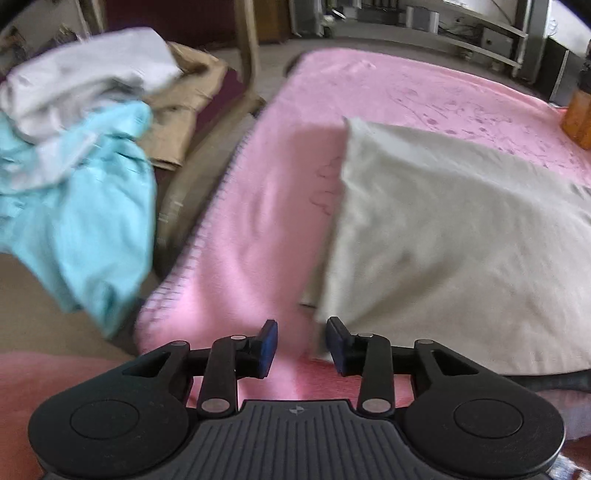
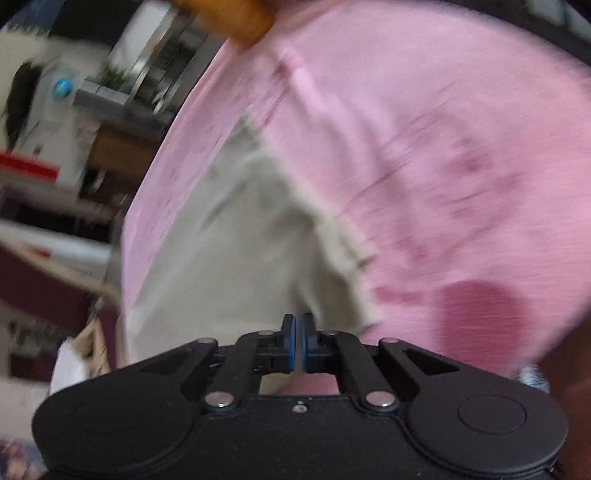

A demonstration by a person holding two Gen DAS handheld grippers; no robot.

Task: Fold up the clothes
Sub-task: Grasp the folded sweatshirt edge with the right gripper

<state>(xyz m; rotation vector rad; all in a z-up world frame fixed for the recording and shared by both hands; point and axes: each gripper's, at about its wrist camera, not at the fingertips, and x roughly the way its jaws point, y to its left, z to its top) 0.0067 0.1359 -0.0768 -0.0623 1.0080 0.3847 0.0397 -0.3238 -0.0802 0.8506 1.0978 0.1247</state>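
The right wrist view is smeared throughout, so the shelves (image 2: pixel 122 96) up and left of the right gripper (image 2: pixel 297 341) cannot be made out. Whether cloth sits between its closed pads cannot be told. Far right of the left gripper (image 1: pixel 301 349), an orange object (image 1: pixel 578 114) is cut by the edge.

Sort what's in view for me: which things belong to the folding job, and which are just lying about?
Job:
- beige garment, spread on the pink blanket
- turquoise garment and white garment, piled to the side
- left gripper, jaws open
- right gripper, jaws shut

Lying about:
- cardboard
- orange container
- shelving
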